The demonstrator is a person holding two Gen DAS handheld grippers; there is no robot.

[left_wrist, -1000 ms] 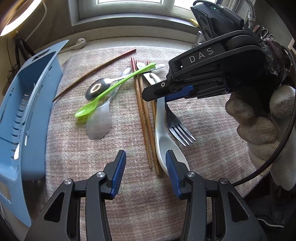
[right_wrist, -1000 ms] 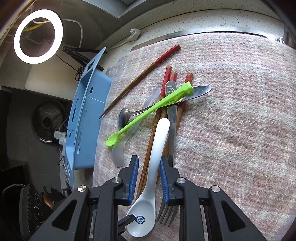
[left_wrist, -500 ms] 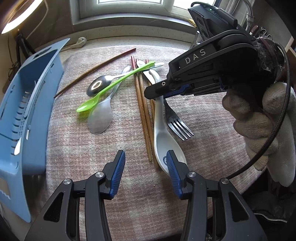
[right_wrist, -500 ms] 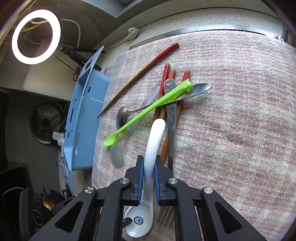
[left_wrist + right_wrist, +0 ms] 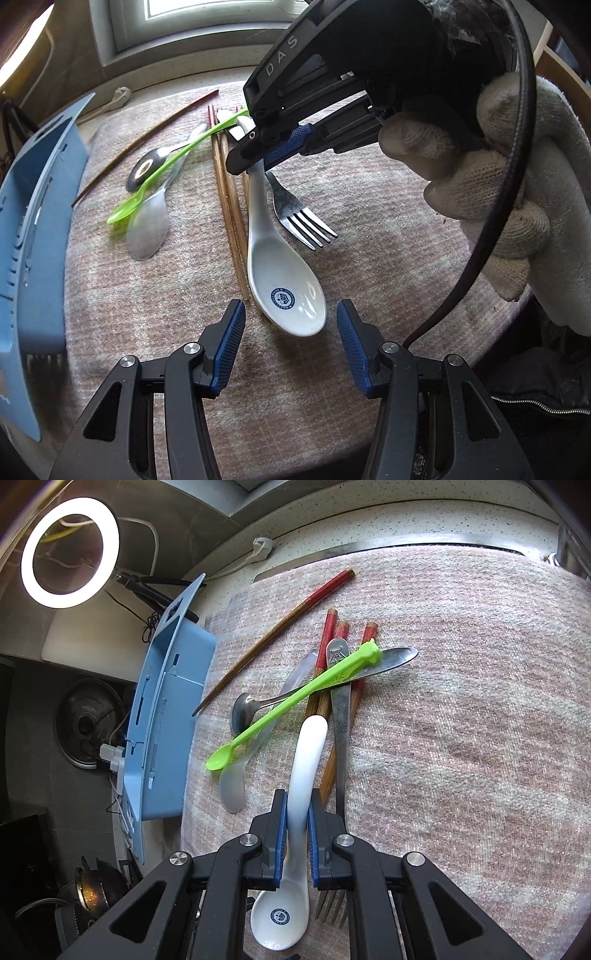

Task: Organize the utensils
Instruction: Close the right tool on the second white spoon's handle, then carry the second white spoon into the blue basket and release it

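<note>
White spoon [image 5: 303,771] lay mid-cloth, handle toward twelve o'clock; my right claw [image 5: 295,834] pinched that handle, my left claw [image 5: 290,341] gaped wide beside its bowl. Pickup step, I judged; next, carry it to the blue bin [image 5: 162,716] at nine o'clock.

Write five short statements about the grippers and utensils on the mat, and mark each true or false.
1. The right gripper is shut on the white spoon. True.
2. The left gripper holds the fork. False: it is open and holds nothing.
3. The green spoon lies across the chopsticks. True.
4. The blue tray sits on the right of the mat. False: it is at the left edge.
5. The white spoon's bowl bears a blue emblem. True.
</note>
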